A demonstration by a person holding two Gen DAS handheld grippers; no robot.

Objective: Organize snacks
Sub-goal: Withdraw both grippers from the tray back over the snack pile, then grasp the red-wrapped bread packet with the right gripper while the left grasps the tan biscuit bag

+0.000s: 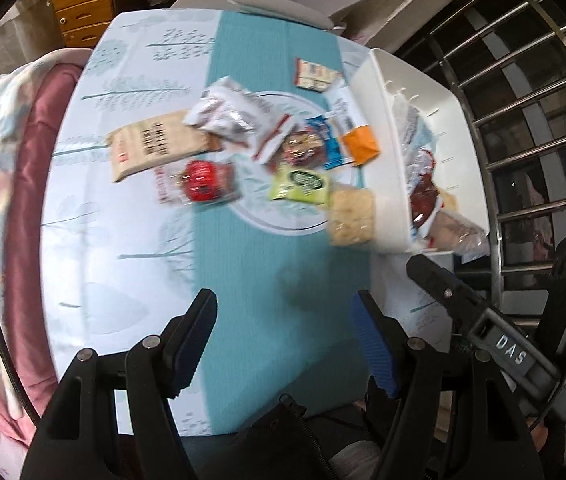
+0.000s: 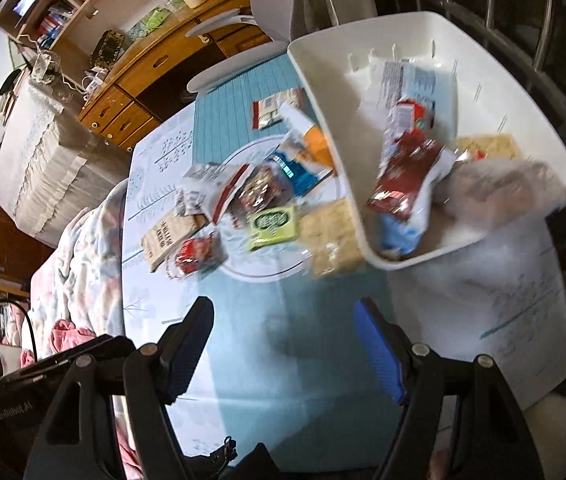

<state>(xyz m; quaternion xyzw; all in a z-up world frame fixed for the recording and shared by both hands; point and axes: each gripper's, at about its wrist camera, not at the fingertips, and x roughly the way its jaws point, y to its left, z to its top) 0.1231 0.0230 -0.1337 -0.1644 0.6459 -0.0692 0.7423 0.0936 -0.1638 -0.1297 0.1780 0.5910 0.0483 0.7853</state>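
Observation:
Several snack packets lie in a loose heap mid-table: a tan kraft pouch [image 1: 155,144], a red packet [image 1: 203,184], a green packet [image 1: 301,184], a pale cracker pack [image 1: 351,216] and an orange-and-white sachet [image 1: 359,142]. To the right stands a white bin [image 1: 459,120] holding a red wrapper [image 2: 407,176], a blue-and-white bag [image 2: 411,80] and more crackers [image 2: 487,146]. My left gripper [image 1: 283,328] hangs open over the teal cloth, nearer than the heap, with nothing between its pads. My right gripper [image 2: 283,328] is open and empty too, short of the bin.
The table wears a white and teal tree-print cloth [image 1: 243,280]. A pink and floral blanket [image 1: 15,160] lies along its left side. A wooden drawer unit [image 2: 131,100] stands behind, and a metal window grille [image 1: 531,100] closes off the right. The right-hand tool [image 1: 495,332] shows beside my left gripper.

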